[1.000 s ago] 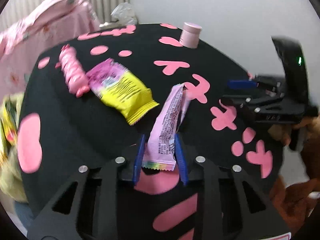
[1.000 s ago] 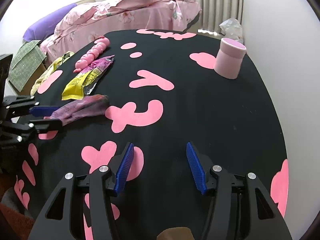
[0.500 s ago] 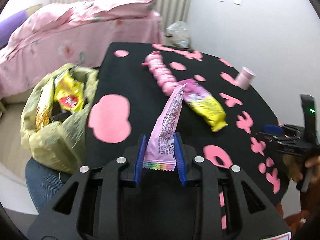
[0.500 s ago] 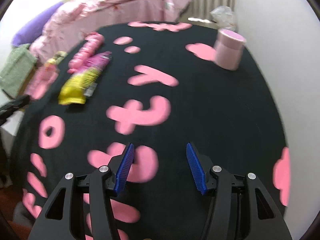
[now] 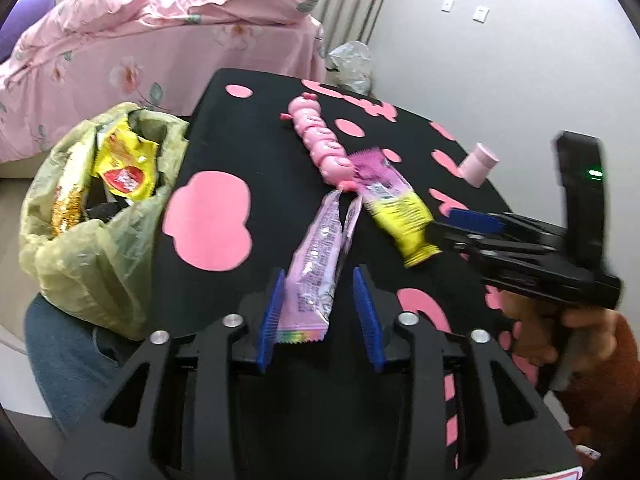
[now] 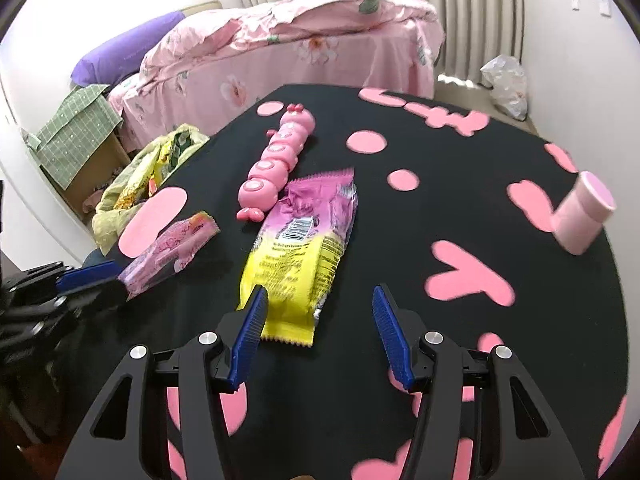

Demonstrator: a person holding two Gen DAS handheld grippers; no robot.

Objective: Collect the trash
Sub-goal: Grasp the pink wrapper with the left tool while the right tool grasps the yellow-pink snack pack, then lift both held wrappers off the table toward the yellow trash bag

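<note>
A pink snack wrapper (image 5: 316, 276) sits between the blue pads of my left gripper (image 5: 320, 316); the jaws have spread and a gap shows on its right side. It also shows in the right wrist view (image 6: 168, 254). A yellow-green trash bag (image 5: 92, 216) with wrappers inside hangs off the table's left edge. A yellow and purple wrapper (image 6: 304, 256) lies flat on the black table (image 6: 440, 208). My right gripper (image 6: 316, 328) is open and empty, its left pad over that wrapper's near end.
A pink caterpillar toy (image 6: 278, 160) lies beside the yellow wrapper. A pink cup (image 6: 582, 212) lies on its side at the far right. A bed (image 6: 280, 48) with pink bedding stands behind the table. A white plastic bag (image 6: 506, 84) sits on the floor.
My left gripper's jaws have opened around the pink wrapper, with the trash bag at its left. My right gripper has moved left to the yellow wrapper's near end.
</note>
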